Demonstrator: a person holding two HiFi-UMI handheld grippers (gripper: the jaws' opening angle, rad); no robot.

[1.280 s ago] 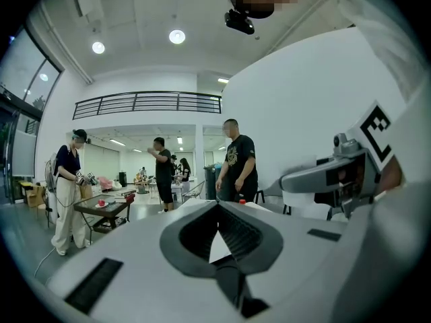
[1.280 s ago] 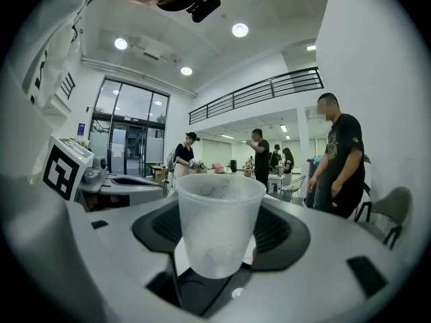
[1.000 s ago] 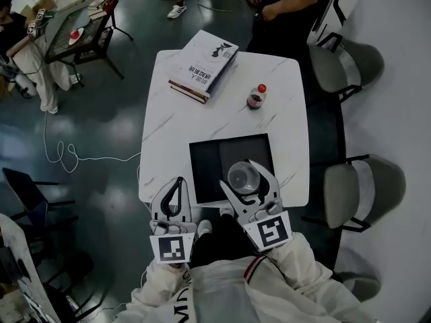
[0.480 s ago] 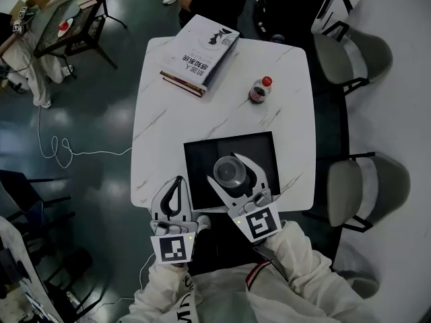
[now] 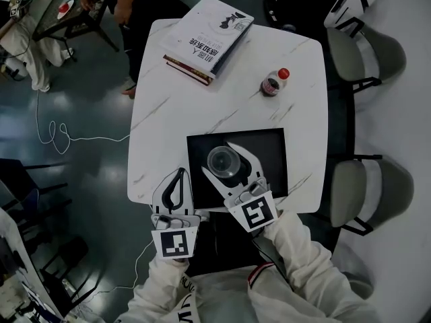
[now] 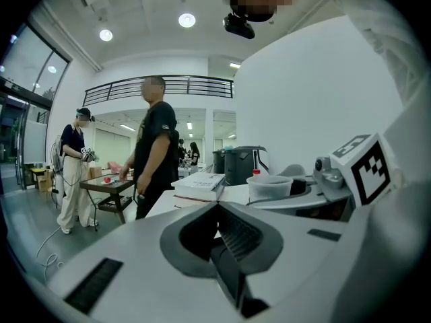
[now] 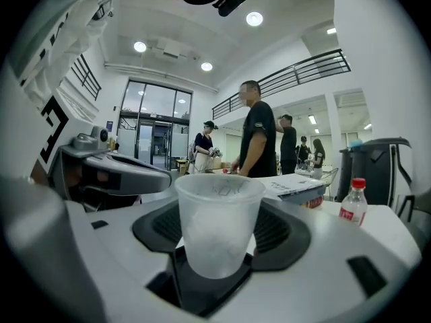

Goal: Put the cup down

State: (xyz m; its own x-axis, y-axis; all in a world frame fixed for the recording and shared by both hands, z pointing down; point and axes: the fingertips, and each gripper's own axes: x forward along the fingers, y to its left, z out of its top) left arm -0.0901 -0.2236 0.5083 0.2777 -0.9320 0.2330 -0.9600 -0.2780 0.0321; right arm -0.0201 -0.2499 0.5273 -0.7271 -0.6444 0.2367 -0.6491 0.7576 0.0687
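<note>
The right gripper point(image 5: 220, 159) has its fingers clamped on the sides of a clear plastic cup point(image 5: 223, 161). The cup is upright over the black mat point(image 5: 271, 155), which lies at the near edge of the white worktop point(image 5: 175, 123); whether its base touches the mat cannot be told. The left gripper point(image 5: 178, 174) is at the same edge just left of the mat, fingers closed on nothing.

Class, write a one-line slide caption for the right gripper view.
Right gripper holds an upright translucent plastic cup between its fingers; a red-capped bottle and books sit beyond.
</note>
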